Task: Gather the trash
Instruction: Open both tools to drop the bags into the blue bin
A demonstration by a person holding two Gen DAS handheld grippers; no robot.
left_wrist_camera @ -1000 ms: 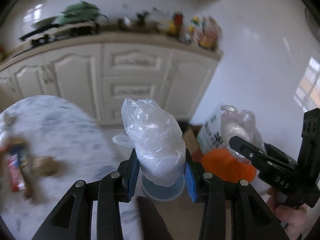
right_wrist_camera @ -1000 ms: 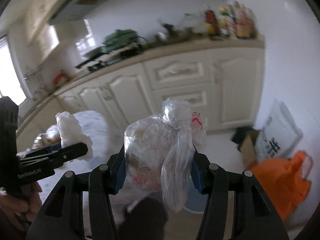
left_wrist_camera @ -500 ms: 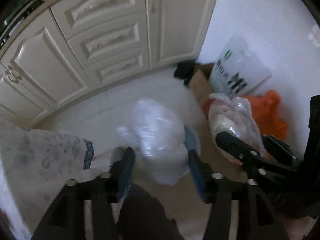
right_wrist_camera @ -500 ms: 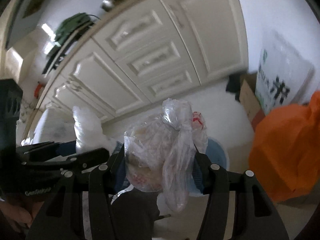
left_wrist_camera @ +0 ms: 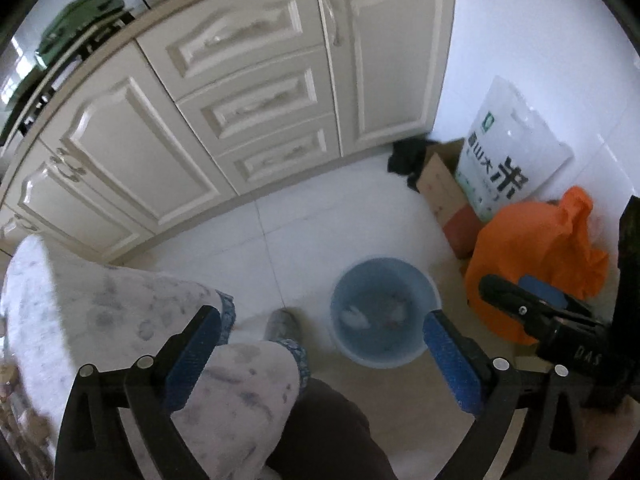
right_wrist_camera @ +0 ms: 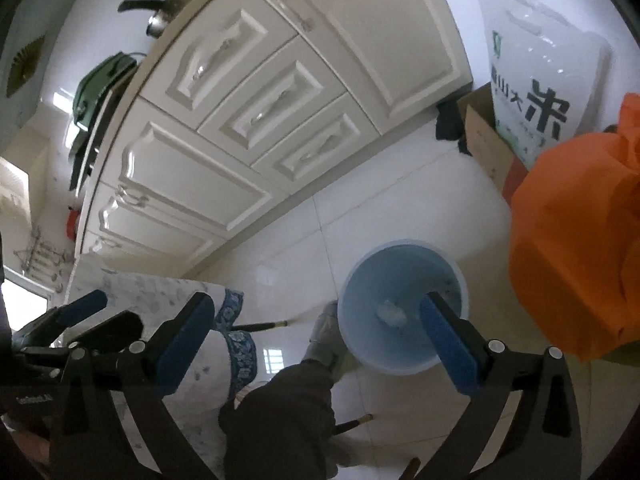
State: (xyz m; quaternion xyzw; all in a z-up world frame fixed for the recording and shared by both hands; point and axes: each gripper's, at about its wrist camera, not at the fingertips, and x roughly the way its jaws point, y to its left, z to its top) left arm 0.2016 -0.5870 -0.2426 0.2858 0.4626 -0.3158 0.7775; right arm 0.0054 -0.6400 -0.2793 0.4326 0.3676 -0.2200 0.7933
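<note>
A light blue trash bin (left_wrist_camera: 382,312) stands on the white tile floor, with crumpled plastic trash bags (left_wrist_camera: 356,316) lying inside it. My left gripper (left_wrist_camera: 320,336) is open and empty, held above the bin and the floor. My right gripper (right_wrist_camera: 316,330) is open and empty too, just above the bin (right_wrist_camera: 400,304), where white trash (right_wrist_camera: 390,314) shows at the bottom. The right gripper also shows in the left wrist view (left_wrist_camera: 520,300) at the right, and the left gripper in the right wrist view (right_wrist_camera: 80,320) at the left.
A table with a patterned cloth (left_wrist_camera: 100,320) juts in at the left. Cream cabinets (left_wrist_camera: 240,100) line the back. An orange bag (left_wrist_camera: 532,256), a white rice sack (left_wrist_camera: 508,152) and a cardboard box (left_wrist_camera: 444,192) stand right of the bin. The person's foot (left_wrist_camera: 282,326) is beside the bin.
Both grippers tilted down over the bin and opened. The two plastic trash bags they held have dropped into the bin.
</note>
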